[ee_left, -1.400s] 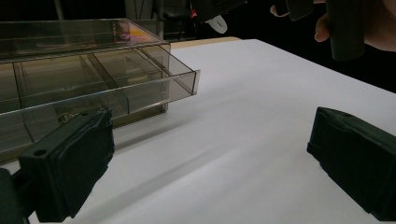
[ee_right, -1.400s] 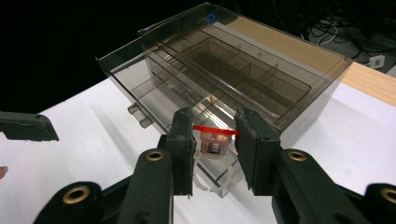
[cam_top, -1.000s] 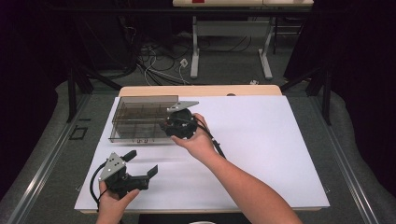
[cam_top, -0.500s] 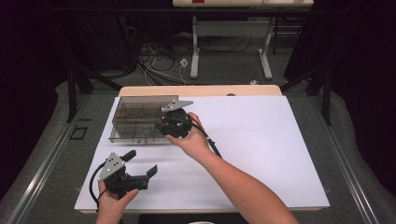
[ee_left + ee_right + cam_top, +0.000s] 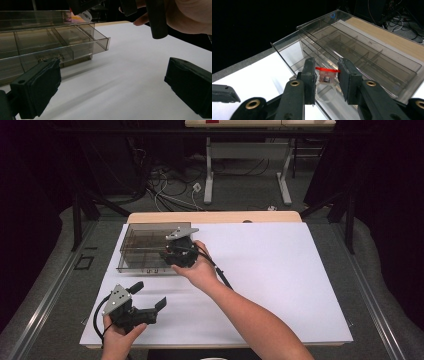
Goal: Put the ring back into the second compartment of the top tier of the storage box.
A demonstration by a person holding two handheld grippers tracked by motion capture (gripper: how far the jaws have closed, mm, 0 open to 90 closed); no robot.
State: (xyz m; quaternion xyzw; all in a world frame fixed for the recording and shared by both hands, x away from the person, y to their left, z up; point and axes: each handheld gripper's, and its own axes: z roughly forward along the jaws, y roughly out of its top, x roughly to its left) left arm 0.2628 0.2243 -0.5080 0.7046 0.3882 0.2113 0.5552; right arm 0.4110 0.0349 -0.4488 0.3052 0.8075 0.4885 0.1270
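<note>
White paper covers the table [image 5: 280,285], where the right gripper [image 5: 326,75] pinches a small red-topped ring-like piece [image 5: 326,75] above the clear compartment box [image 5: 145,251] and its pulled-out drawer, while the left gripper [image 5: 147,301] rests near the front edge, jaws spread, holding nothing.

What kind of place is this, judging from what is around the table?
Probably a lab or recording studio, not a home. The table is covered in plain white, dark curtains hang around it, loose cables lie on the grey floor behind, and a person holds two handheld grippers over a clear plastic organizer box.
</note>
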